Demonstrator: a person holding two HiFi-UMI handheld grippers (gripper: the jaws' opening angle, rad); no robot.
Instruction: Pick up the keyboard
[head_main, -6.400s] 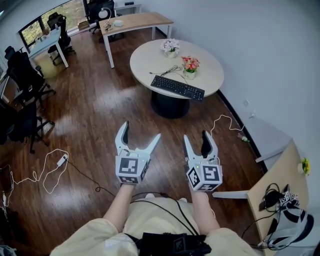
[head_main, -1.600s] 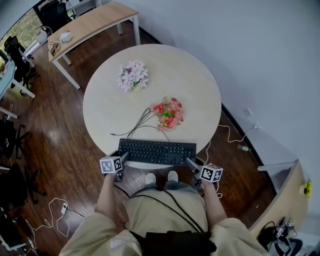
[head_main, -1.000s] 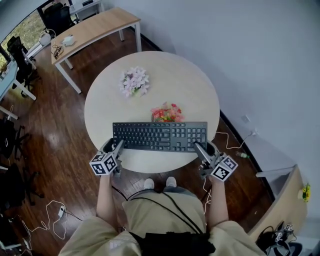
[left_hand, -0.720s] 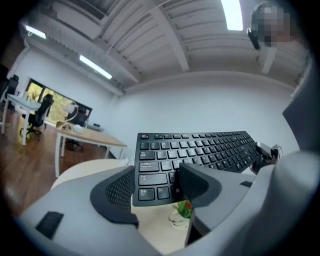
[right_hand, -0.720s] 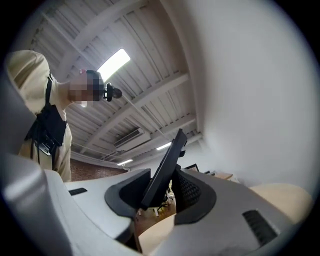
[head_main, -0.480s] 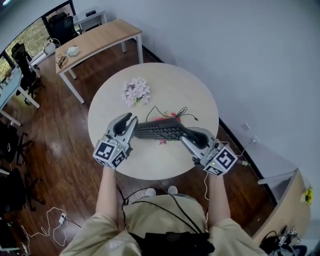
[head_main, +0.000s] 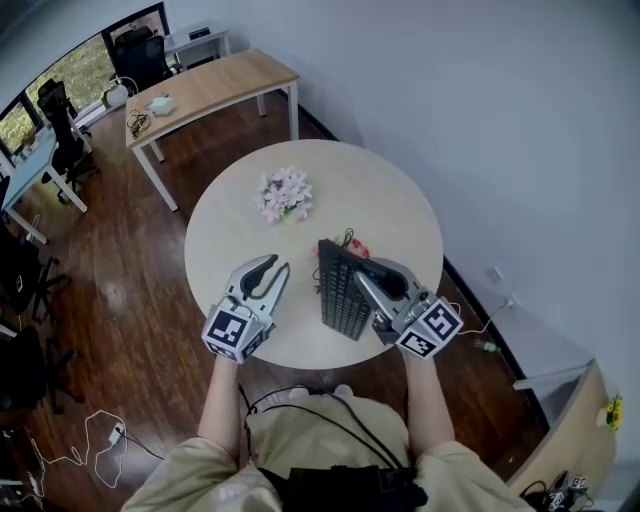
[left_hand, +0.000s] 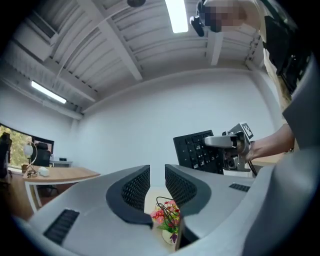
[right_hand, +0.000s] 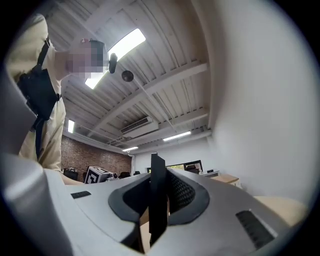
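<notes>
The black keyboard (head_main: 341, 290) hangs in the air over the near part of the round table (head_main: 390, 200), turned end-on so it runs away from me. My right gripper (head_main: 368, 272) is shut on its right side; in the right gripper view the keyboard (right_hand: 157, 200) shows edge-on, pinched between the pads. My left gripper (head_main: 278, 265) floats to the keyboard's left, apart from it, shut with nothing in it. The left gripper view shows its own jaws (left_hand: 157, 172) closed on air, with the keyboard (left_hand: 197, 152) and the right gripper (left_hand: 220, 141) off to the right.
A bunch of pale pink flowers (head_main: 285, 193) stands on the table's far left. Red flowers (head_main: 357, 248) and the keyboard's cable (head_main: 347, 238) lie just behind the keyboard. A long desk (head_main: 215, 80) and office chairs (head_main: 60, 140) stand farther off. A wall runs along the right.
Both grippers lifted the keyboard off the table by its ends. The left one now is off it, and the keyboard has swung round in the right gripper.
</notes>
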